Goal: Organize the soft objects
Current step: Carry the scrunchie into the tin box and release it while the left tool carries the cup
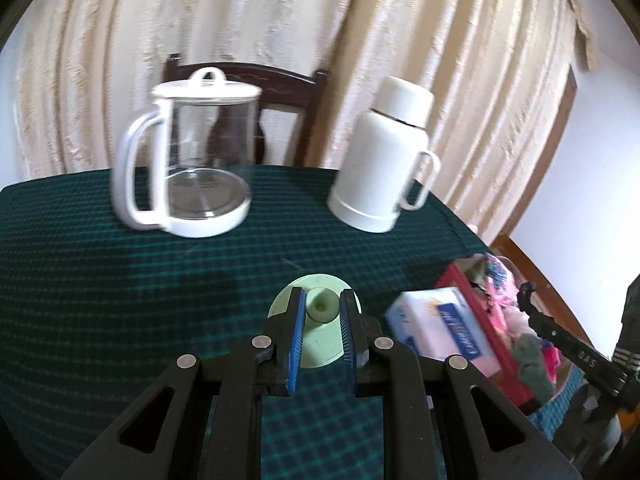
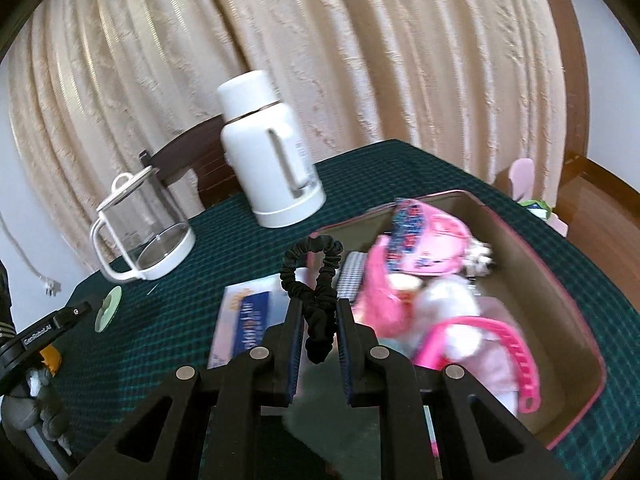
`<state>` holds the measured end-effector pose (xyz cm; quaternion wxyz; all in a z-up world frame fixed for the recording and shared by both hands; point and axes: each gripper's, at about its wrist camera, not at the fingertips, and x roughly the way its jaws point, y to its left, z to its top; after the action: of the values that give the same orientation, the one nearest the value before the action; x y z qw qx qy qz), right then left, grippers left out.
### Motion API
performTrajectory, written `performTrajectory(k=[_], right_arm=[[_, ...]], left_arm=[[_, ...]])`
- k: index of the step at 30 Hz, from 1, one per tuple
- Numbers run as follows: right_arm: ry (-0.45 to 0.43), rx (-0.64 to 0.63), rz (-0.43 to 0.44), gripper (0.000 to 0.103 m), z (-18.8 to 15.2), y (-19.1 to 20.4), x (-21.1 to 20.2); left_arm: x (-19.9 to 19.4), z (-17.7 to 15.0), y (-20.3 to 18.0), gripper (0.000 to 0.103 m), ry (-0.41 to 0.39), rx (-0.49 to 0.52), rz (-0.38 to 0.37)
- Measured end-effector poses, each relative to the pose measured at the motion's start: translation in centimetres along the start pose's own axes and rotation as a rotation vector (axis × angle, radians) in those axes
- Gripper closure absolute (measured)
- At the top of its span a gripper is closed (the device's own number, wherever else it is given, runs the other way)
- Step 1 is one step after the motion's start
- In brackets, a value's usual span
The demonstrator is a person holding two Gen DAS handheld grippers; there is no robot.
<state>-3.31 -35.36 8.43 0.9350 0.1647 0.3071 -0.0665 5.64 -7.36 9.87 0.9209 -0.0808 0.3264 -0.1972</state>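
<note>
scrunchie (image 2: 316,280): black, ruffled fabric loop. Upper part stands open as a ring above your right fingertips; lower part is bunched into a twisted tail hanging between the fingers.
scrunchie place: raised over the near-left rim of the box (image 2: 560,280), above where the box meets the packet (image 2: 248,316).
right gripper (image 2: 318,304): jaws narrowly apart, pinched on the scrunchie's bunched middle. Both blue pads touch the fabric, as far as you can see.
box: brown inside, pink edge, on the green checked tablecloth (image 2: 180,304). Holds a blurred pile of soft pink and white items, a pink curved plastic piece (image 2: 516,356) at the near side, a blue-patterned pink piece (image 2: 420,232) at the far side.
packet: white with a blue label, lying flat just left of the box, touching or nearly so; you cannot tell which.
left gripper (image 1: 322,300): jaws partly open, gripping nothing. Fingers straddle the knob of a pale green disc (image 1: 320,336); contact with the knob is not clear.
disc: flat on the cloth, well left of the box, with the packet between them.
flask (image 2: 272,152): white, upright, beyond the box's far-left corner.
jug (image 2: 140,224): clear glass, white lid and handle, further left of the box than the flask.
grey toy (image 2: 36,408): far left of the box, at the table edge, partly cut off.
</note>
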Motion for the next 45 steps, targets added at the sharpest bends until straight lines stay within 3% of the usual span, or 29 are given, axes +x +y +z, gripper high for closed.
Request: performTrajectory(k=[12,24,26,28,30,39,45], right_arm=[[-0.011,0.071,-0.058,0.086,-0.6,-4.7,-1.2],[0.000,0.074,-0.053,0.085,-0.9,-6.9,-1.4],[-0.004,0.072,-0.051,0.078,-0.9,-7.1,-1.5],[-0.018,0.080,-0.060,0.052,-0.9,-7.4,-1.9],[-0.043,0.087,-0.072,0.045,-0.9,-7.8,-2.3],[-0.073,0.107,-0.078,0.045,-1.1,-9.1,-3.2],[-0.086,0.113,-0.074,0.045,-1.3,-9.4,-3.5]], left_arm=[[1.3,-0.3,-7.0,0.086,0.054,0.087,-0.111],[2.9,-0.6,-14.3,0.086,0.104,0.183,-0.230],[3.3,-0.7,-15.3,0.086,0.117,0.190,-0.251],[3.6,-0.9,-16.2,0.086,0.133,0.197,-0.275],[3.9,-1.1,-17.3,0.085,0.144,0.207,-0.296],[5.0,-1.9,-20.5,0.081,0.183,0.222,-0.382],[5.4,-2.2,-20.8,0.076,0.192,0.227,-0.395]])
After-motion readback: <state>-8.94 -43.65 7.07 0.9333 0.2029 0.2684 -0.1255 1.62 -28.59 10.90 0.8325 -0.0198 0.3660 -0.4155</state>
